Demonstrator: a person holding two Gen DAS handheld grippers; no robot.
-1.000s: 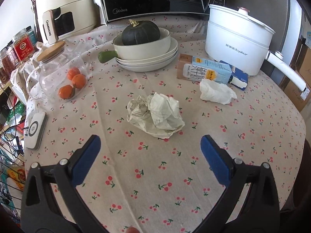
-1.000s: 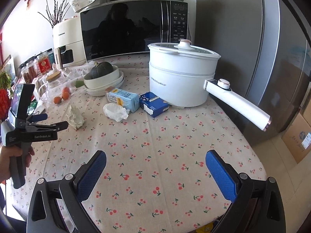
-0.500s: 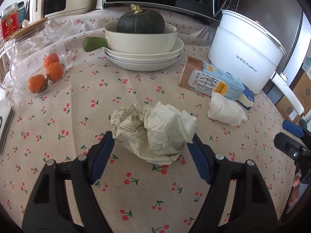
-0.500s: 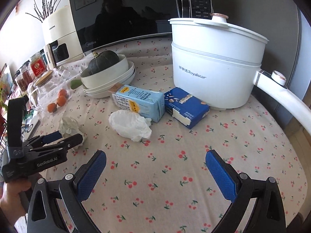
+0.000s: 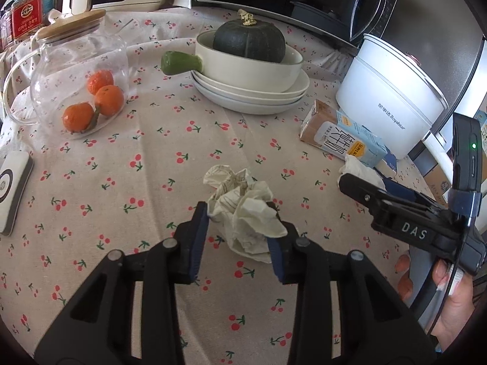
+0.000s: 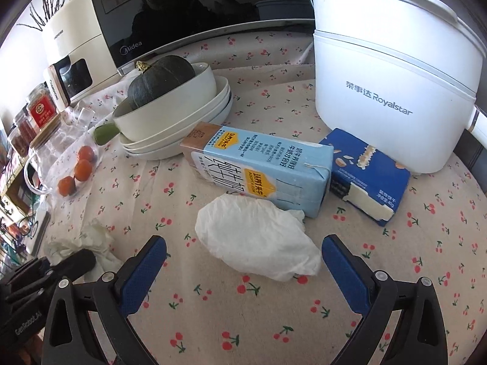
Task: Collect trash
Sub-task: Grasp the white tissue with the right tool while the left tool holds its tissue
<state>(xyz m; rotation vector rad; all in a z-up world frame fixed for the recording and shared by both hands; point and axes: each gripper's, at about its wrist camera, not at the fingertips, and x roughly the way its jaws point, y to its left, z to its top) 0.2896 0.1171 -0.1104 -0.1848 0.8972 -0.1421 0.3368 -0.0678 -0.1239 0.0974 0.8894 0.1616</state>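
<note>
On the left of the tabletop (image 5: 152, 158), covered in a cherry-print cloth, a glass jar (image 5: 76, 70) with a wooden lid holds three oranges (image 5: 94, 103). Right of it a dark green squash (image 5: 249, 41) sits in a cream pan (image 5: 246, 64) with a green handle, stacked on white plates.

In front of these, near the middle, the left gripper (image 5: 239, 232) has its fingers (image 5: 199, 237) drawn in narrow and pressed on a crumpled cream paper wad (image 5: 246, 213). The wad bulges up and forward between the blue pads, its lower edge touching the cloth.

Further right, the right gripper (image 6: 243, 269) has its fingers (image 6: 143, 270) spread wide. A white crumpled tissue (image 6: 255, 237) lies on the cloth between them and just ahead of their tips, touched by neither pad. Its far side rests against a light blue milk carton (image 6: 261, 170) lying flat. Just right of the carton lies a dark blue box (image 6: 365, 176) with a torn end, and behind both stands a white electric pot (image 6: 383, 91).

In the left wrist view the right gripper appears at the right edge, held in a person's hand (image 5: 450, 298), with the tissue just beyond its fingertips.
</note>
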